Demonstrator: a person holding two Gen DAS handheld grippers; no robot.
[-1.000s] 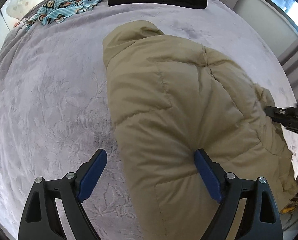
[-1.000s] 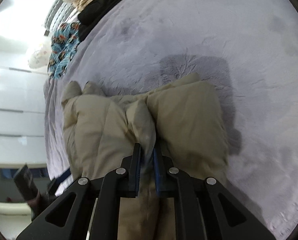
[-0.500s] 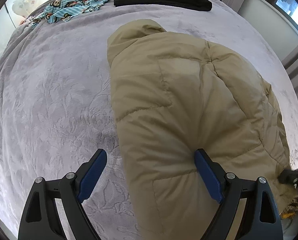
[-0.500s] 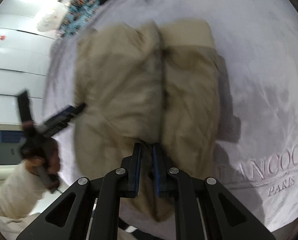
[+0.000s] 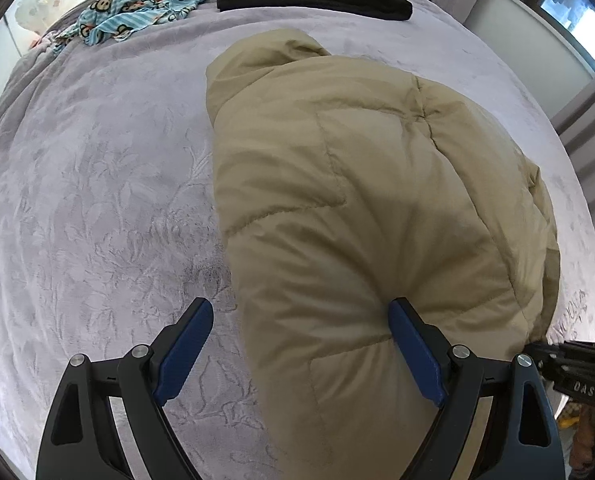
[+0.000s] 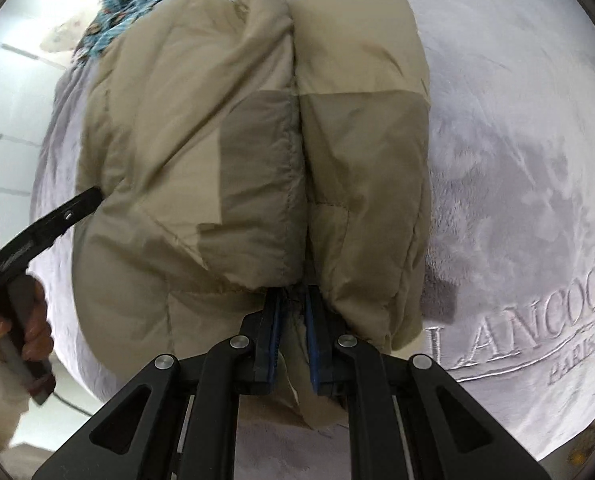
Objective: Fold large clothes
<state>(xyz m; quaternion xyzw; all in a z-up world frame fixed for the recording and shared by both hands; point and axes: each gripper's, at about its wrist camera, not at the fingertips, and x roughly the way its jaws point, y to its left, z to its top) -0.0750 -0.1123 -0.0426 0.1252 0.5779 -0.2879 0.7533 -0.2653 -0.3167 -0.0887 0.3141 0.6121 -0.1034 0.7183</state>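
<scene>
We are working on a bed covered by a grey blanket [image 5: 97, 184], where the tan puffy jacket [image 5: 357, 208] is lying bundled. Our right gripper [image 6: 291, 320] is pinching the jacket's edge; our left gripper [image 5: 297, 344] is standing spread wide over its side, gripping nothing. We judge a fold is underway; next, we should be laying the pinched edge flat.

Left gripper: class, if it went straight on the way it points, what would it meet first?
Most likely the tan puffer jacket: the open left gripper straddles its edge, with the grey blanket beneath. Depth is unclear.
</scene>
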